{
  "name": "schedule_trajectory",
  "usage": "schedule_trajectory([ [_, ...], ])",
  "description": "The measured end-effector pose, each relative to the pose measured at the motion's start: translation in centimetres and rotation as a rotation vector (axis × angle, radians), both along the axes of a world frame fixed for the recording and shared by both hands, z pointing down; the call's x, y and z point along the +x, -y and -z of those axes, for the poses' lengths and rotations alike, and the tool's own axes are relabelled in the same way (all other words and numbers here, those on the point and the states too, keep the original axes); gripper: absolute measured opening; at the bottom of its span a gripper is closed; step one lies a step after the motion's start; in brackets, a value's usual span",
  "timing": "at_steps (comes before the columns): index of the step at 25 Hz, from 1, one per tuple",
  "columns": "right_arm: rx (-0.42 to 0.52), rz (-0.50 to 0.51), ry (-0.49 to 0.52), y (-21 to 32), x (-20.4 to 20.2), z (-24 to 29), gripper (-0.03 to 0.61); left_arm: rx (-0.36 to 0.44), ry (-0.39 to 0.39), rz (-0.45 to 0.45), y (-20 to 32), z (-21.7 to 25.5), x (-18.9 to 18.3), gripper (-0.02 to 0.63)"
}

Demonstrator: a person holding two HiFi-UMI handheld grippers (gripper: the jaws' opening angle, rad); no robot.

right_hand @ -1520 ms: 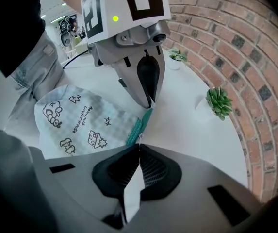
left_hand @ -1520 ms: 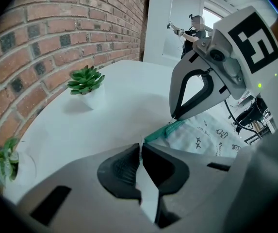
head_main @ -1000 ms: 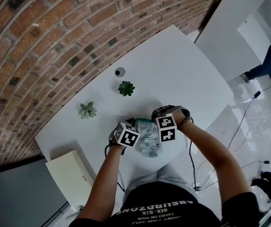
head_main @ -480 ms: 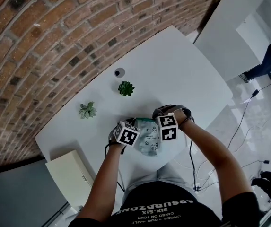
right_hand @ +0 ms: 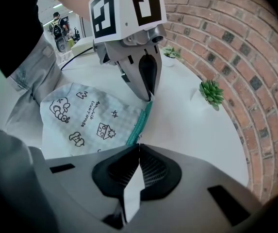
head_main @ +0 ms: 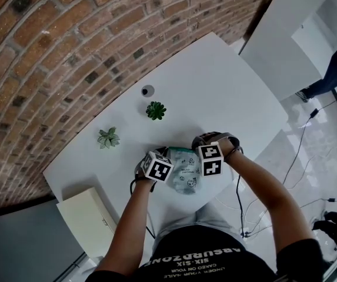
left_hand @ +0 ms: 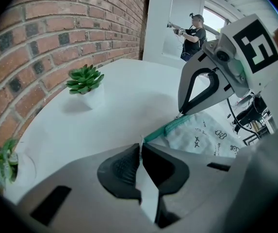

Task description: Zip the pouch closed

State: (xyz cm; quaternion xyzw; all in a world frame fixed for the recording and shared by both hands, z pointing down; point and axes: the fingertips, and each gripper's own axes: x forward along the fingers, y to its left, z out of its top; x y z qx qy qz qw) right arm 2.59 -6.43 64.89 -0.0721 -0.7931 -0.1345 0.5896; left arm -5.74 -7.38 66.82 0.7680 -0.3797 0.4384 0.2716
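Note:
A pale pouch [head_main: 184, 172] printed with small black drawings lies on the white table [head_main: 215, 81], close to its near edge, between my two grippers. Its teal zip band [right_hand: 141, 120] runs along the top edge from one gripper to the other. My left gripper [left_hand: 141, 149] is shut on one end of that edge, with a sliver of white fabric between its pads. My right gripper [right_hand: 139, 147] is shut at the other end, where the zip band meets its jaws; I cannot make out the zip pull. Both point steeply down, their marker cubes [head_main: 157, 167] above the pouch.
Two small succulents in white pots [head_main: 155, 110] [head_main: 108, 137] and a small round grey object [head_main: 147, 90] stand farther back, toward the brick wall. A beige box [head_main: 86, 219] sits at the left. Cables [head_main: 300, 151] lie on the floor to the right.
In the head view the right gripper's cube has crept slightly to the right along the pouch. The left gripper has kept still.

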Motion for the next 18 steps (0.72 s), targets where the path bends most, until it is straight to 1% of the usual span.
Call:
schedule_trajectory([
  [8,-0.012,-0.018,-0.015,0.03,0.35,-0.20,0.002,-0.001,0.000,0.002,0.02,-0.01,0.01,0.023],
  [12,-0.035,-0.057,0.009,0.03,0.59,-0.12,0.002,0.003,0.000,0.001,0.03,-0.01,-0.02,0.023],
  [18,-0.033,-0.061,0.010,0.02,0.62,-0.11,0.002,0.000,0.001,0.003,0.02,-0.05,0.00,0.023],
])
